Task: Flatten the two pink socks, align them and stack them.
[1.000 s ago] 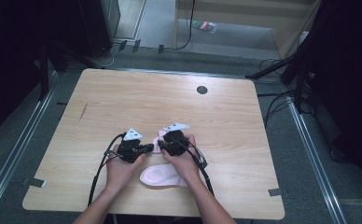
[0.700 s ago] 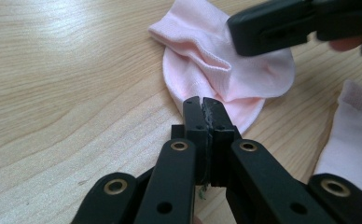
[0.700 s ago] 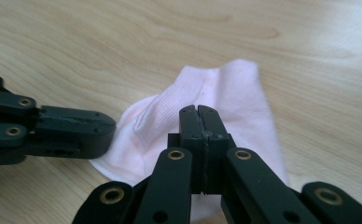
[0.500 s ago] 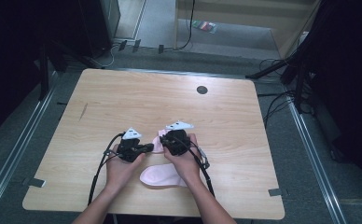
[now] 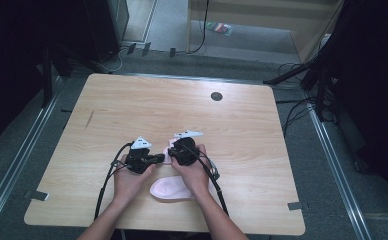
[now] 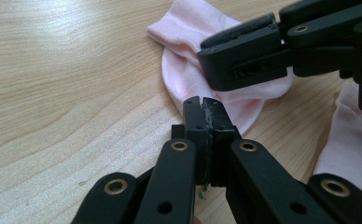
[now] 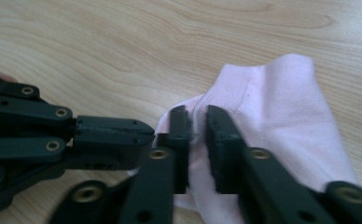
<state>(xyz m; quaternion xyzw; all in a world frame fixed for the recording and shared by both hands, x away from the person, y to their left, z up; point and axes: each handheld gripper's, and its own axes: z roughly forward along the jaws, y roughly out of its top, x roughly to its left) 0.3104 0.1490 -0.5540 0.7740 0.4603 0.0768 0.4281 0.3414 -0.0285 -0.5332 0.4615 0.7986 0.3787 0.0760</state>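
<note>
A small pink sock [image 6: 184,70] lies on the wooden table [image 5: 132,110] between both grippers. My left gripper [image 6: 203,103] is shut, its tips pinching the sock's near edge. Across from it, my right gripper [image 7: 195,116] has just been closing its jaws and now grips a fold of the same sock [image 7: 281,107]. In the high view the left gripper [image 5: 161,158] and right gripper [image 5: 172,152] meet tip to tip over this sock [image 5: 167,148]. A second pink sock [image 5: 169,189] lies flat just in front of the hands, partly under the right wrist.
A dark round hole [image 5: 216,96] sits in the tabletop at the back. Black cables [image 5: 104,185] trail from the grippers over the table's front edge. Bare wood stretches left, right and behind the hands.
</note>
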